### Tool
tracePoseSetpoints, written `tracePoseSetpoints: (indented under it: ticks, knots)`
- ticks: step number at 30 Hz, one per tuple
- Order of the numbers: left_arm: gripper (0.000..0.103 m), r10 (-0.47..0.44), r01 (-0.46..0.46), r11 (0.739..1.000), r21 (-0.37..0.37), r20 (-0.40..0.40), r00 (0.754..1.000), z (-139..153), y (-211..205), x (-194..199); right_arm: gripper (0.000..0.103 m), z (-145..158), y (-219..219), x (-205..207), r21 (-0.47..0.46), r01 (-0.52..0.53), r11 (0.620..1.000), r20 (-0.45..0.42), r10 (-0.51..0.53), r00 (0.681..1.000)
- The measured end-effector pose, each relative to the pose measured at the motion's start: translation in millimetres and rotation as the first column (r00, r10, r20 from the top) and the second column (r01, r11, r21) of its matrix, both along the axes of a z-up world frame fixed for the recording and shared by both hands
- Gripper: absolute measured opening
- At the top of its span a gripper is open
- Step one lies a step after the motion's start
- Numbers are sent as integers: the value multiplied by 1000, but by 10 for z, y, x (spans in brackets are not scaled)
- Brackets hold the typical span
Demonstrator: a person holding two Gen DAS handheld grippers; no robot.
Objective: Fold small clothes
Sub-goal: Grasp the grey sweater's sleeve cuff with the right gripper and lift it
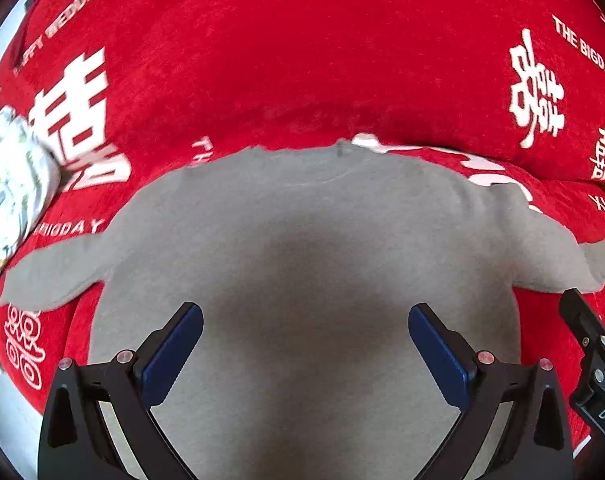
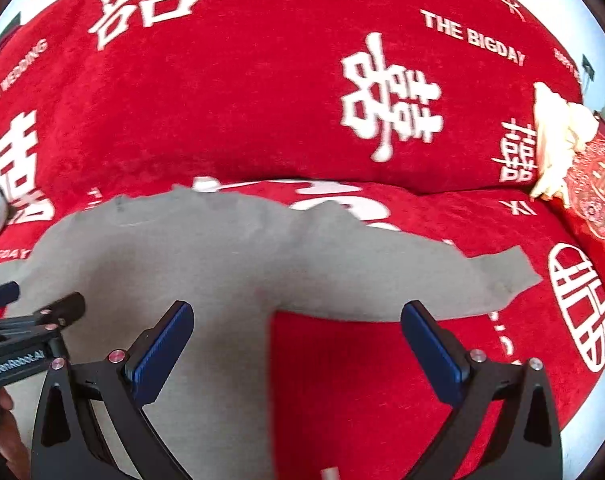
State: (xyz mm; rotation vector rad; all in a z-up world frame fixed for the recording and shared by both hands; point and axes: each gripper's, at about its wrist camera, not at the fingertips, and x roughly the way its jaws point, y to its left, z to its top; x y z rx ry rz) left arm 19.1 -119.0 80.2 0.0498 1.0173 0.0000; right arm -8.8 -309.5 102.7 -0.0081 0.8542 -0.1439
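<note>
The left gripper has its two blue pads wide apart, with nothing between them. The right gripper is spread wide too and holds nothing. In the left view, the right gripper shows at about 4 o'clock. In the right view, the left gripper shows at about 9 o'clock. A bit of a hand shows at 8 o'clock.

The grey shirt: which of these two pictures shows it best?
The left wrist view: the grey shirt lies spread out with both sleeves visible. The right wrist view shows only its right half and one sleeve.
</note>
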Motion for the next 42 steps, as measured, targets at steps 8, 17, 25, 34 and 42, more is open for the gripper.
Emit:
tracePoseSetpoints:
  ticks: [8, 17, 25, 34, 42]
  knots:
    - [103, -56, 56, 998, 1, 11, 998, -20, -447, 199, 103, -111, -517, 71, -39, 93, 995, -9, -94, 996]
    - [103, -115, 115, 993, 12, 9, 993, -113, -919, 381, 103, -246, -1114, 144, -47, 203, 978, -28, -205, 978]
    - [103, -143, 144, 989, 28, -25, 989, -299, -1280, 540, 103, -478, -1609, 203, -14, 276, 961, -69, -277, 958]
    - [103, -119, 121, 992, 20, -57, 991, -460, -1342, 711, 103, -960, -2597, 146, 294, 447, 845, -196, -404, 893]
    - [103, -54, 53, 999, -8, -82, 995, -537, -1089, 765, 41, -1168, -3168, 430, 626, 402, 668, -166, -390, 906]
